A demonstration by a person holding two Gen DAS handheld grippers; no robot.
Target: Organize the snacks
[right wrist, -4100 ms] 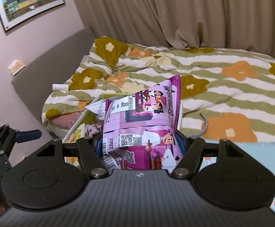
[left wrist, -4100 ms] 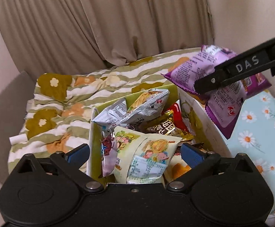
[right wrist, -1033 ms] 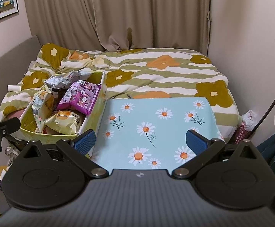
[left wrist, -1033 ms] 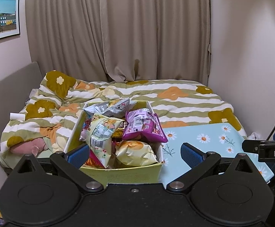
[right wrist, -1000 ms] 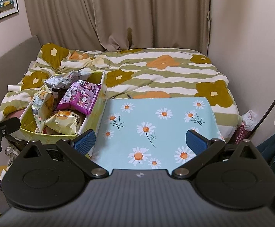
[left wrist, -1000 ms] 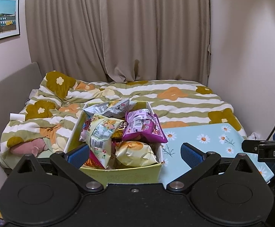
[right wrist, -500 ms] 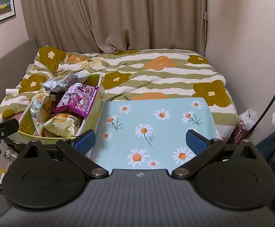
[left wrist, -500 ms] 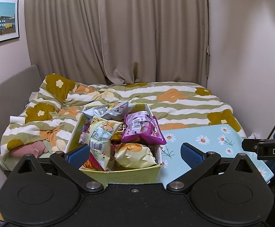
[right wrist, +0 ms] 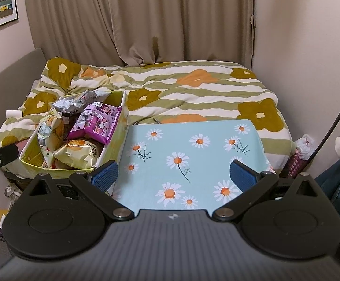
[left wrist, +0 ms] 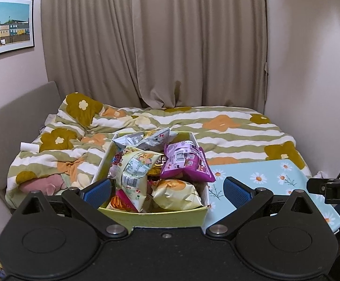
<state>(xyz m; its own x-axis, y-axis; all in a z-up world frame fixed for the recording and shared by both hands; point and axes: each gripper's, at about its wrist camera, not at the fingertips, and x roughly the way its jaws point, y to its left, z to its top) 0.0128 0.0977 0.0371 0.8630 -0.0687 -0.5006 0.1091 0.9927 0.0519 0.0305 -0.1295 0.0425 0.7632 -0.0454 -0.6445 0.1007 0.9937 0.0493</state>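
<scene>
Both the left hand-held gripper [left wrist: 167, 188] and right hand-held gripper [right wrist: 173, 174] are hanging wide open and empty, since the snack bags [right wrist: 76, 135] are sitting piled in the box [right wrist: 113, 145] beside the bare daisy-print bench [right wrist: 193, 154].

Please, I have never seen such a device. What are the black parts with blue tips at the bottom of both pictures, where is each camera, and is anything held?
These are two hand-held grippers, not a robot; each carries a camera looking forward along its fingers. One picture comes from the left gripper, the other from the right gripper. Both stand open and hold nothing. In front is a yellow-green box full of snack bags, with a purple bag on top. Beside it is a table with a daisy cloth with nothing lying on it. Behind is a bed with a flowered blanket.
</scene>
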